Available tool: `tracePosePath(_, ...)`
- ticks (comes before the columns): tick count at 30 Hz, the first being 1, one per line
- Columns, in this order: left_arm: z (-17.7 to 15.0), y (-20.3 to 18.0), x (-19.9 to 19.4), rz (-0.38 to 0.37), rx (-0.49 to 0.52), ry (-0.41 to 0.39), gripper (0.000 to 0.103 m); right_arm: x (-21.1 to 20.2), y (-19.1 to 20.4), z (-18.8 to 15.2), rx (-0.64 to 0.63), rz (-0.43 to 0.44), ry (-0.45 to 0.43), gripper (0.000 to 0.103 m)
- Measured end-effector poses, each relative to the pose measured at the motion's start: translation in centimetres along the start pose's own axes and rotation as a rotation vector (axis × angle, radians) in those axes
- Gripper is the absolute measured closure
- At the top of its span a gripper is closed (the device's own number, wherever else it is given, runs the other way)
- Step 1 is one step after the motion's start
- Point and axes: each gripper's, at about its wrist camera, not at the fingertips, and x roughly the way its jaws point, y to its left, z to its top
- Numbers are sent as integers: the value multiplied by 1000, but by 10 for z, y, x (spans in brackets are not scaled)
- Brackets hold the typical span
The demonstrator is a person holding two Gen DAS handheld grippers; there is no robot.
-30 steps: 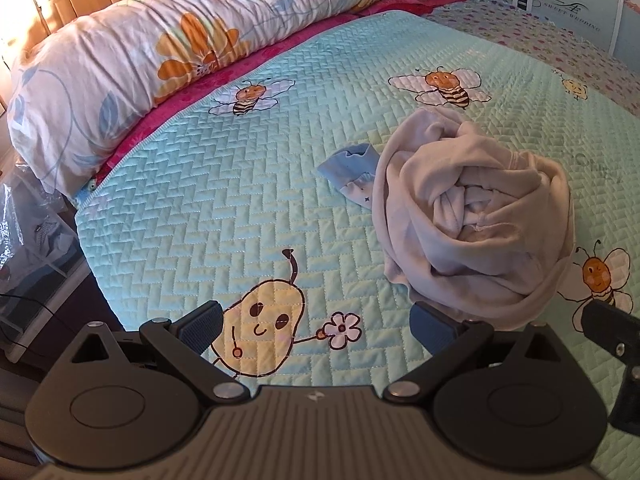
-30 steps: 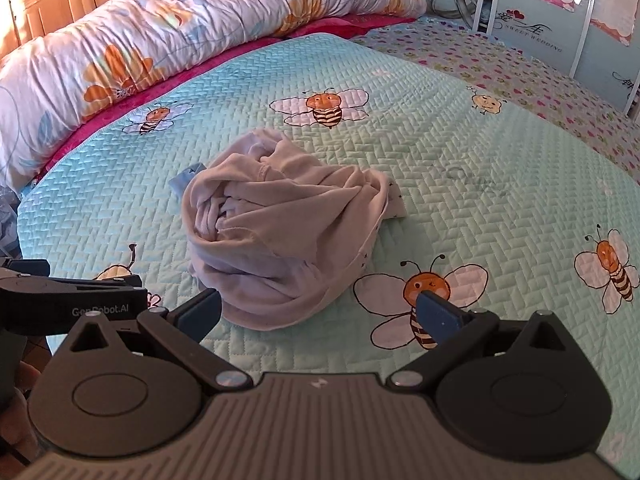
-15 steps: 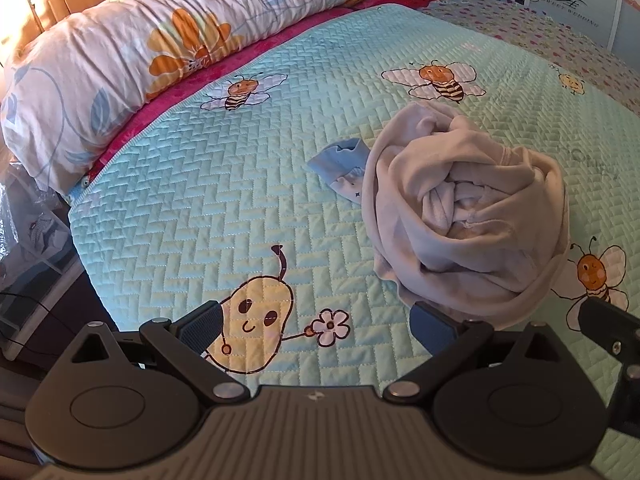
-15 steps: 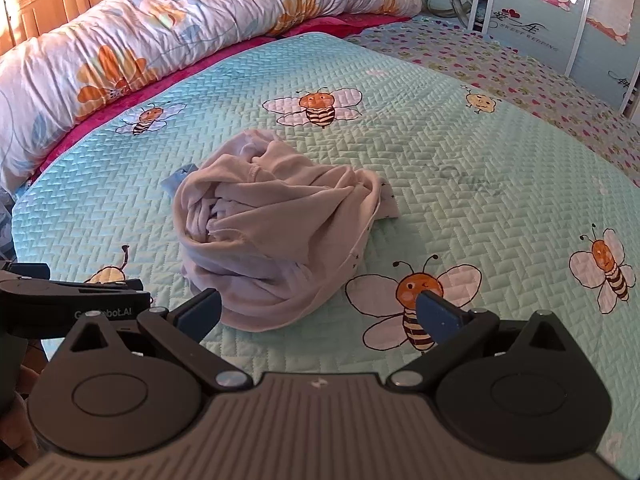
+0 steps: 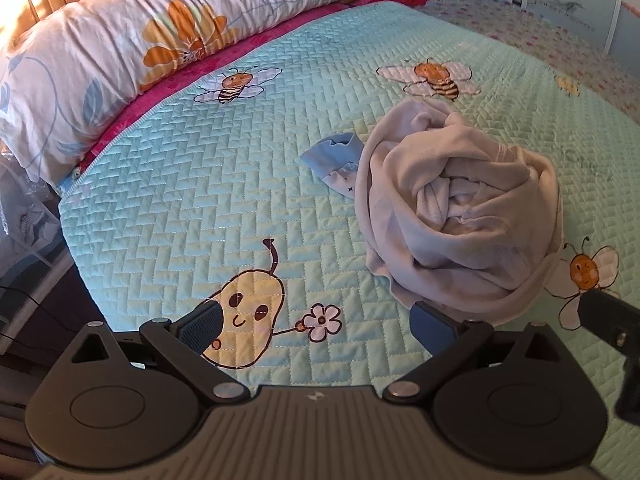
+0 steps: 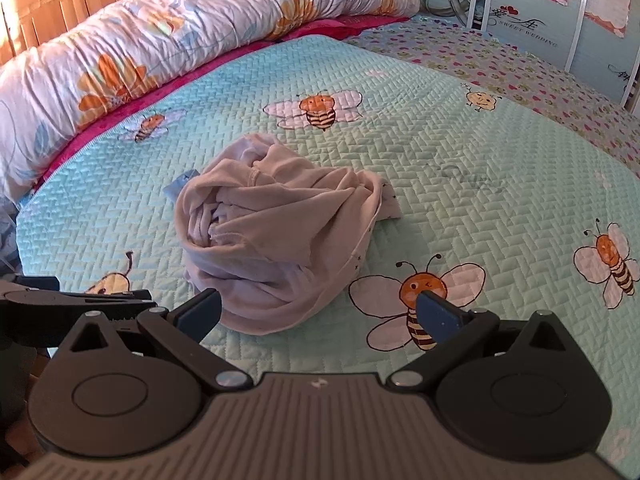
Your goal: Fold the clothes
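Moved: both tools have eased closer to the crumpled beige cotton garment [image 5: 460, 208] — unshifted on the quilted bed.
Left tool [image 5: 316, 322]: wide, empty.
Right tool [image 6: 318, 310]: wide, empty.

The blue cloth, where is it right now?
The blue cloth lies on the quilt, tucked against the far-left edge of the beige bundle in the left wrist view.

Bright warm sunlight glares at upper left; frames sharp at centre; fisheye bends and darkens the edges.
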Motion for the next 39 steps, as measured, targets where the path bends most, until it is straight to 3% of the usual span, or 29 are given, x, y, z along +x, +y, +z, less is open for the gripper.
tracePosePath(1, -2, 3, -2, -13, -13, -19, 1, -4, -1, -2, 3, 6, -29, 1)
tracePosePath(5, -10, 13, -6, -15, -49, -84, 1, -39, -7, -17, -10, -19, -336, 1)
tracePosePath(6, -11, 14, -5, -12, -52, -86, 1, -40, -9, -19, -3, -8, -360, 1)
tracePosePath(9, -14, 18, -1, -28, -63, -80, 1, -18, -15, -11, 47, 43, -239, 1)
tracePosePath(12, -17, 21, 0, -47, -66, -85, 1, 14, -16, -3, 48, 23, -108, 1)
tracePosePath(18, -23, 24, 13, -39, -67, -49, 1, 51, -6, 4, -2, 145, -100, 1)
tracePosePath(24, -28, 22, 22, -39, -53, -27, 1, 89, 10, 17, 28, 212, -52, 3)
tracePosePath(27, -28, 20, 24, -46, -49, -19, 1, 106, 17, 20, 8, 185, -6, 25)
tracePosePath(29, -25, 19, 23, -59, -48, -29, 1, 115, 22, 18, -11, 190, 31, 56)
tracePosePath(32, -21, 18, 22, -80, -47, -44, 1, 118, 26, 14, -30, 167, 37, 67)
tracePosePath(36, -15, 17, 21, -107, -46, -63, 1, 117, 17, 12, -2, 194, 28, 65)
tracePosePath(39, 0, 23, 20, -156, -84, -128, 1, 118, 0, 13, 74, 243, 25, 46)
